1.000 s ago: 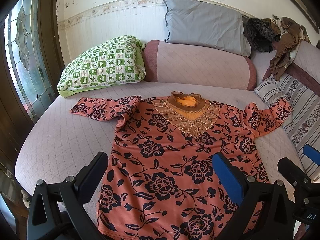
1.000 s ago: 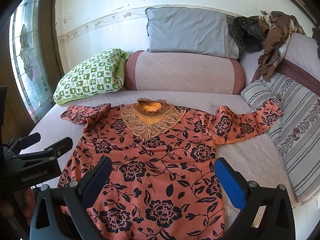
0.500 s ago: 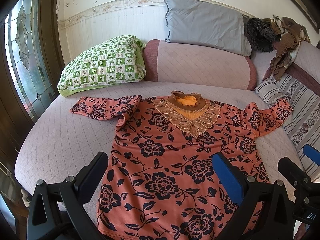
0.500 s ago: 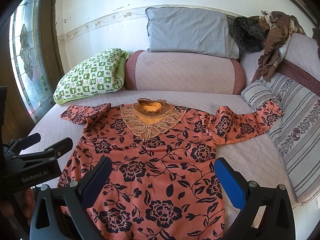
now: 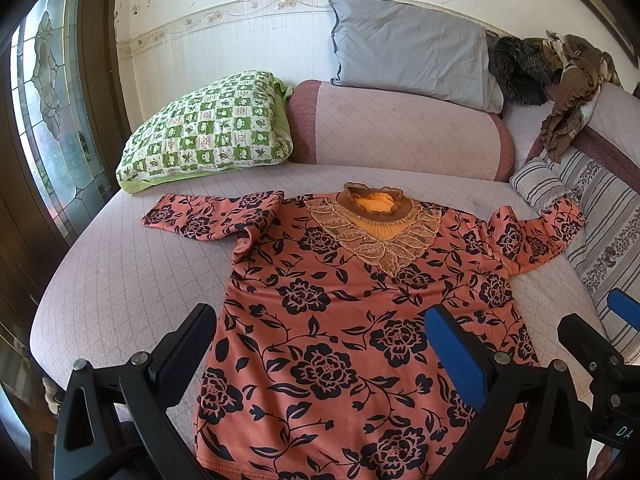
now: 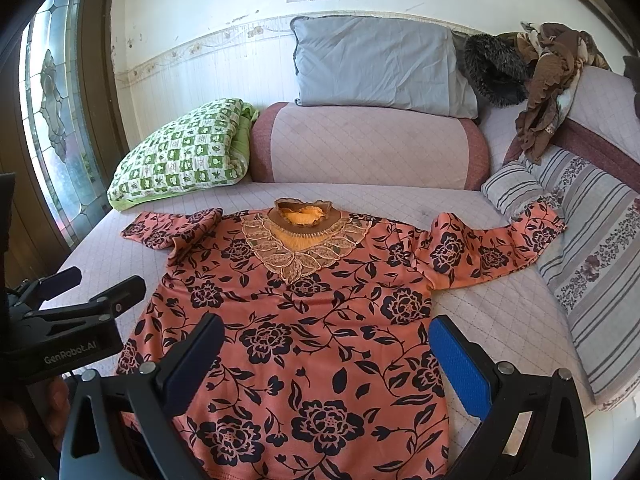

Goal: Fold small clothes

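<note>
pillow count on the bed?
3: green checkered pillow far left; grey pillow against the wall atop the pink bolster; striped pillow on the right. The clothes pile may hide more.

The blouse (image 5: 360, 320) lies spread flat on the bed (image 5: 120, 280), neck toward a bolster (image 5: 400, 132) behind it, with one pillow (image 5: 208, 136) to the bolster's left, another pillow (image 5: 408, 56) atop it, and a third pillow (image 5: 600, 216) under the blouse's right sleeve.
</note>
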